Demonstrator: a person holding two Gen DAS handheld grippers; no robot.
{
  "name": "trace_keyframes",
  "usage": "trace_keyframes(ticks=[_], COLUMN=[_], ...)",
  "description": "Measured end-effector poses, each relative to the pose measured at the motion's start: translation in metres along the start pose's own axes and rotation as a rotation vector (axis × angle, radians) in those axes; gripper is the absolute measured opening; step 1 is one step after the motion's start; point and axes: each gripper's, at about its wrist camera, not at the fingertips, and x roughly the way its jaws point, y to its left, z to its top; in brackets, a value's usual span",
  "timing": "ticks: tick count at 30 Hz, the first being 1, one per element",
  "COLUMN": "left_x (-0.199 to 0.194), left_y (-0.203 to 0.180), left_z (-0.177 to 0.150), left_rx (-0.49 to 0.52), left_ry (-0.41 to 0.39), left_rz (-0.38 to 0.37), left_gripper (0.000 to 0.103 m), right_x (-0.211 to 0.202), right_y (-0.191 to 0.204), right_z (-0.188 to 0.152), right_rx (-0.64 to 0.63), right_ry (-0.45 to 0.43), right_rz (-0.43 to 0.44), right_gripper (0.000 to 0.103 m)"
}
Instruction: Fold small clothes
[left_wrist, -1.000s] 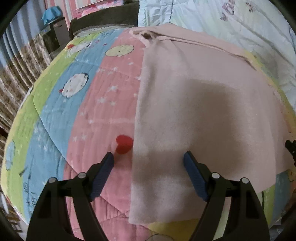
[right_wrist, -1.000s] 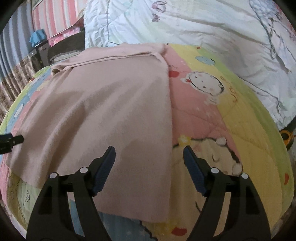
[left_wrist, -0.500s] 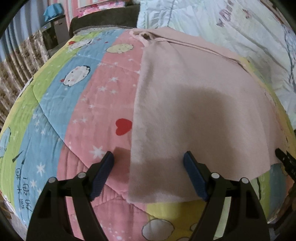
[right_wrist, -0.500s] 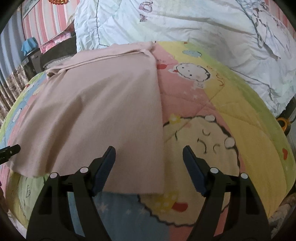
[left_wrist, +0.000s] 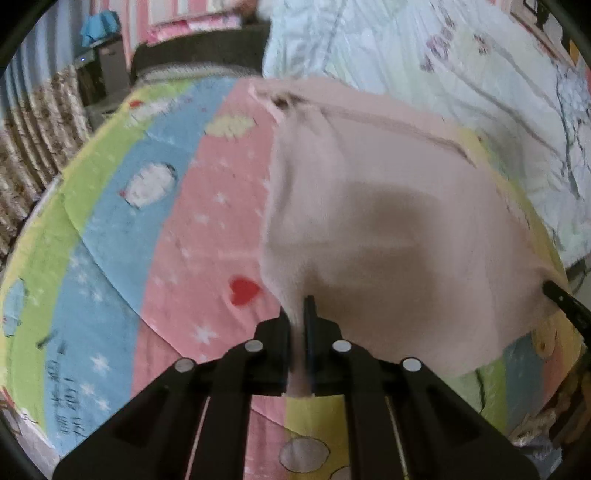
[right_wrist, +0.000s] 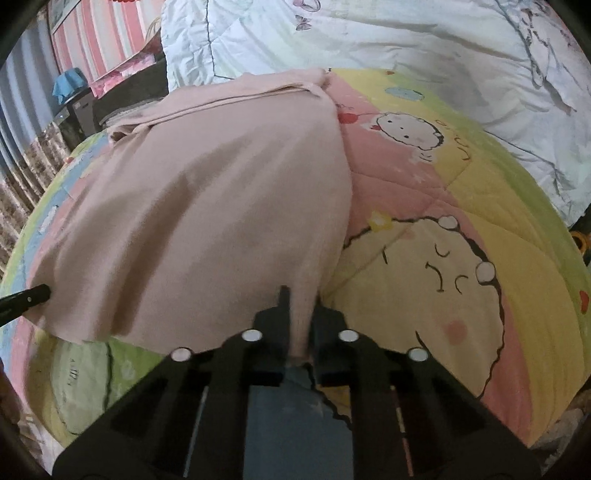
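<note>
As the left wrist view shows, the left tool (left_wrist: 297, 314) has just been closing and now pinches the near left corner of the cloth (left_wrist: 388, 221), a pink garment spread on the quilt (left_wrist: 177, 240) of the bed. The fabric bunches and rises at the pinch, so it is judged soft, light and limp; it will sag between holds and is best taken at its corners. Its long axis runs away from the camera towards the hem at the far end, beside the white duvet (left_wrist: 461, 74).

In the right wrist view, the right tool (right_wrist: 299, 314) has likewise just been closing and grips the near right corner of the cloth (right_wrist: 207, 221). The left tool's tip (right_wrist: 26, 297) shows at the opposite near corner. The near edge spans the two holds, crosswise to the long axis.
</note>
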Motion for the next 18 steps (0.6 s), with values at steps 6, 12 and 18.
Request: trace_keyframes(ticks=[6,12,18], left_x=[-0.016,-0.015,-0.008], left_y=[0.010,0.007,0.002], left_z=[0.037,0.086,0.156], left_rx=[-0.044,-0.061,-0.089], left_ry=[-0.085,-0.144,-0.216], left_rz=[0.000,0.005,0.011], left_gripper=[0.007,0.007,0.007], right_x=[-0.026,-0.046,-0.040], right_y=[-0.006,-0.025,-0.014], right_z=[0.027,0.063,0.105], right_rx=[-0.014,0.008,-0.026], right_ry=[-0.069,-0.141,-0.209], right_rz=[-0.008,-0.017,0.019], right_gripper=[0.008,0.007,0.007])
